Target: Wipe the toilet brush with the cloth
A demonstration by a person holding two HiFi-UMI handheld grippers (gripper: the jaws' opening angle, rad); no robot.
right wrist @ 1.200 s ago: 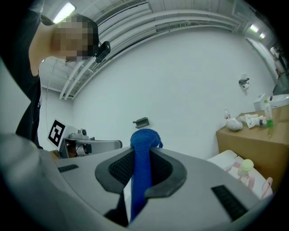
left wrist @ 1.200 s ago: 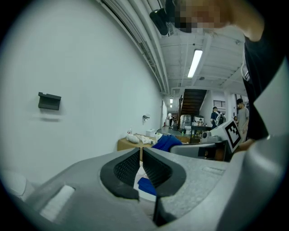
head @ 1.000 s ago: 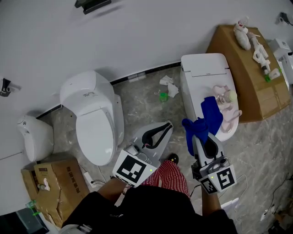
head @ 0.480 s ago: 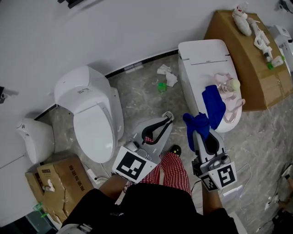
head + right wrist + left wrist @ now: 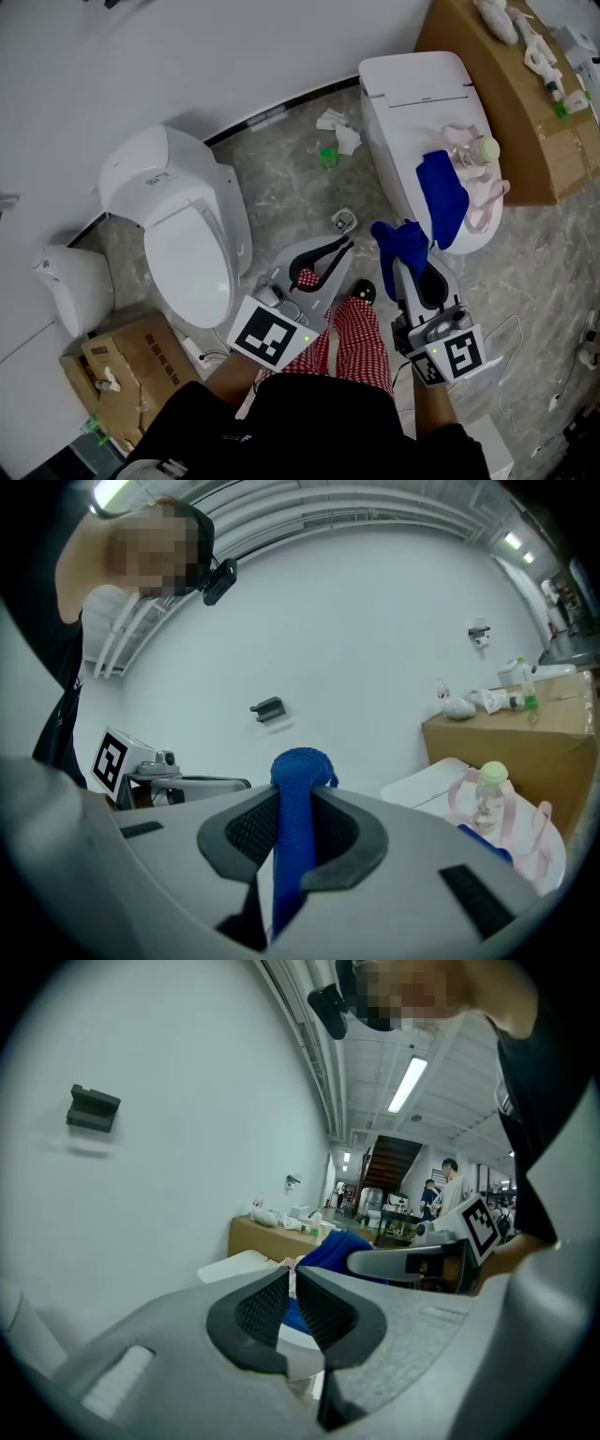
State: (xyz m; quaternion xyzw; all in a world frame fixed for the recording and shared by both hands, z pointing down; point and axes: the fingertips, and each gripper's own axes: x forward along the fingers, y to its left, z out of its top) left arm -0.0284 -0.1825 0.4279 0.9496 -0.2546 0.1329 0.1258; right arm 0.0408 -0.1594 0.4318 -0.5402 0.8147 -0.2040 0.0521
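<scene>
Open room: a strip of marbled floor runs from the wall between the rounded toilet and the boxy toilet, with paper scraps at its wall end. Left tongs pressed together, empty, over the strip's near end; right tongs clamped on the cloth just off the boxy toilet's front edge. Cloth: deep blue, knit-textured, bunched into a narrow fold rising above the tongs, loose end hanging.
</scene>
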